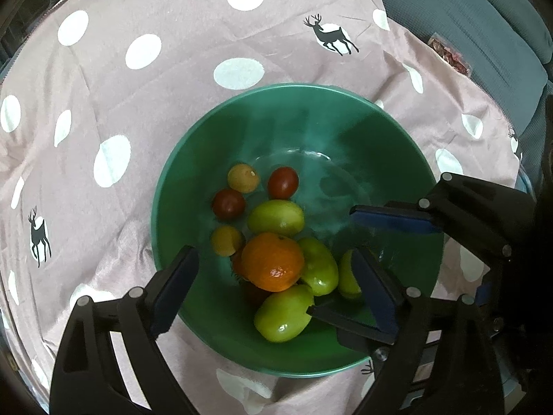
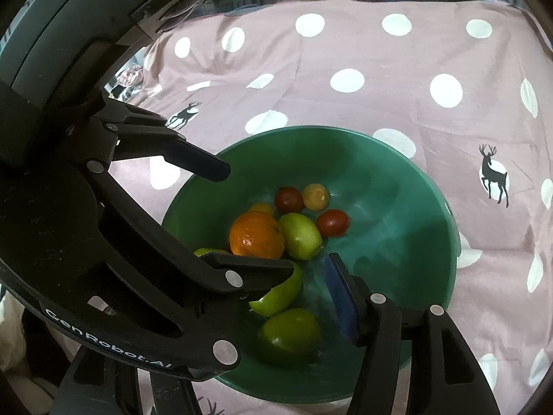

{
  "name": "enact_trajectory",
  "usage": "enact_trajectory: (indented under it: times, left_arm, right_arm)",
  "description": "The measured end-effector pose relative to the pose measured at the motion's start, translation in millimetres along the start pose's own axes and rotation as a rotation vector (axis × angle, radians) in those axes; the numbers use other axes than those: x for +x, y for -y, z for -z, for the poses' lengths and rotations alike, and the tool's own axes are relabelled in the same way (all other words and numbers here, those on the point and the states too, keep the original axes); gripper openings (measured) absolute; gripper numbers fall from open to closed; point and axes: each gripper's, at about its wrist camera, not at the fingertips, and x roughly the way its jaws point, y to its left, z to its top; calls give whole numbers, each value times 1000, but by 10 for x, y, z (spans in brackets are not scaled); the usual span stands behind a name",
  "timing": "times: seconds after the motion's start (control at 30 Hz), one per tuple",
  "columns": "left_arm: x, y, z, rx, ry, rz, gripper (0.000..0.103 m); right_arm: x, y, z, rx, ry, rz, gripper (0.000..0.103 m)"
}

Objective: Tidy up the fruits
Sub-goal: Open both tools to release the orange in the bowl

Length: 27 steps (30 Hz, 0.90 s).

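Observation:
A green bowl (image 1: 293, 87) (image 2: 312, 128) stands on a pink spotted cloth. In it lie an orange (image 1: 273, 263) (image 2: 256, 238), several green fruits (image 1: 283, 313) (image 2: 290, 333), two dark red tomatoes (image 1: 282, 182) and two small yellow fruits (image 1: 243, 177). My left gripper (image 1: 273, 256) (image 2: 255, 221) hangs over the bowl, open wide, with the orange lying loose between its fingers. From the right my right gripper (image 1: 331, 259) reaches in, open. A green fruit (image 2: 280, 294) lies beside its blue pad (image 2: 340, 294) with a gap between them. Its other finger is hidden in the right wrist view.
The pink cloth (image 1: 172, 79) (image 2: 397, 110) with white dots and deer covers the surface around the bowl. A teal cushion (image 1: 466, 17) and a small packet (image 1: 449, 56) lie beyond the cloth's right edge. Both grippers crowd the bowl's near side.

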Motion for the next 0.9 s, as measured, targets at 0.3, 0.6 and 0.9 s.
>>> enact_trajectory:
  times: [0.3,0.6,0.9]
  left_arm:
    - [-53,-2,-16,-9,28,-6,102]
    - [-101,4,-4,-8,46,-3,102]
    - [-178,43,13,3,83,-12,102]
  right_arm:
    - [-46,33,-25,15,12,22,70]
    - [-68,60,-18,26,23,44,82]
    - [-116,73,-23,25,31,62,87]
